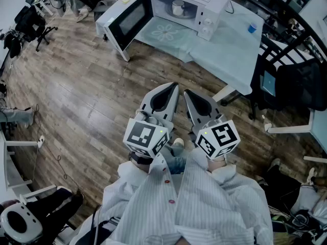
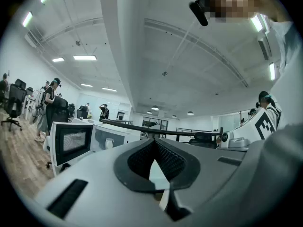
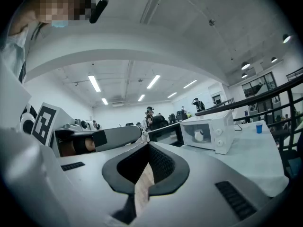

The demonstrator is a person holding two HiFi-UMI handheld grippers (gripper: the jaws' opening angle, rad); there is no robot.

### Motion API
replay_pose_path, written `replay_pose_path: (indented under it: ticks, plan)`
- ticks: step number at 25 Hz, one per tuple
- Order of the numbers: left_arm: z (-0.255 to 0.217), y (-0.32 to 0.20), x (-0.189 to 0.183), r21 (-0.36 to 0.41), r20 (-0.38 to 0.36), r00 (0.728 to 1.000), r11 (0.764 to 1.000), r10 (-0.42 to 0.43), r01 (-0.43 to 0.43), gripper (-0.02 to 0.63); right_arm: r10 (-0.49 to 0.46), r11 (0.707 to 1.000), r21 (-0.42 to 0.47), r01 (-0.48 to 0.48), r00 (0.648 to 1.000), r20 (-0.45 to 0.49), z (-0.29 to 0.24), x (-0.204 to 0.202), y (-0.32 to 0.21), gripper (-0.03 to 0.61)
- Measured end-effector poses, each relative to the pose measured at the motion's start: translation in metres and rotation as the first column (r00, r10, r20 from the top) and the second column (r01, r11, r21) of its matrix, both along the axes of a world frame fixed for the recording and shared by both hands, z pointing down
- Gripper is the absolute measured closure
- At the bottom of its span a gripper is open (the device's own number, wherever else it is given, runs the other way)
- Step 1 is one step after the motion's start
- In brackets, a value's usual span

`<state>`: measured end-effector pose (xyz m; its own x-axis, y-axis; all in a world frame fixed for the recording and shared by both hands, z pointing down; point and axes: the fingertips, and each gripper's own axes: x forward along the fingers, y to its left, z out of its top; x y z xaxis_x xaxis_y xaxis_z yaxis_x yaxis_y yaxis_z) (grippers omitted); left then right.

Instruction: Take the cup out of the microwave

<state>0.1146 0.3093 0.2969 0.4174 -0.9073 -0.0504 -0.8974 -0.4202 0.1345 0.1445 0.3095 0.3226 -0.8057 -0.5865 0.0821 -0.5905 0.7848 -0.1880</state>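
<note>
Cup (image 1: 178, 7) is the farthest item, so I start close. My left gripper (image 1: 172, 87) and right gripper (image 1: 187, 93) hang side by side over the wood floor (image 1: 76, 101), well short of the desk (image 1: 230, 50). Each gripper's own view shows me its jaws brought together at the tips, with nothing between them. Beyond, the microwave (image 1: 207, 1) stands at the desk's far left corner, with its door (image 1: 127, 22) swung wide open past the left edge. The white cup stands upright inside the cavity. A small blue pot (image 1: 251, 28) stands right of the microwave, near the desk's far edge.
</note>
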Motion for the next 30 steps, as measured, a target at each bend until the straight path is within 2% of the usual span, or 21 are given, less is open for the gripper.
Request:
replay_pose_path:
  ticks: [16, 23, 30]
  plan:
    - [0.013, -0.01, 0.012, -0.027, 0.009, 1.0, 0.999, -0.028, 0.028, 0.604, -0.031, 0.999, -0.033, 0.032, 0.999, 0.027, 0.011, 0.013, -0.006, 0.543]
    - [0.02, -0.019, 0.0, -0.04, 0.003, 0.999, 0.998, -0.04, 0.04, 0.604, -0.047, 0.998, -0.05, 0.048, 0.998, 0.029, 0.019, 0.002, -0.011, 0.543]
    - [0.02, -0.052, -0.02, -0.036, -0.01, 1.0, 0.999, -0.03, 0.029, 0.604, -0.034, 0.997, -0.07, 0.037, 0.999, 0.04, 0.022, -0.017, -0.045, 0.543]
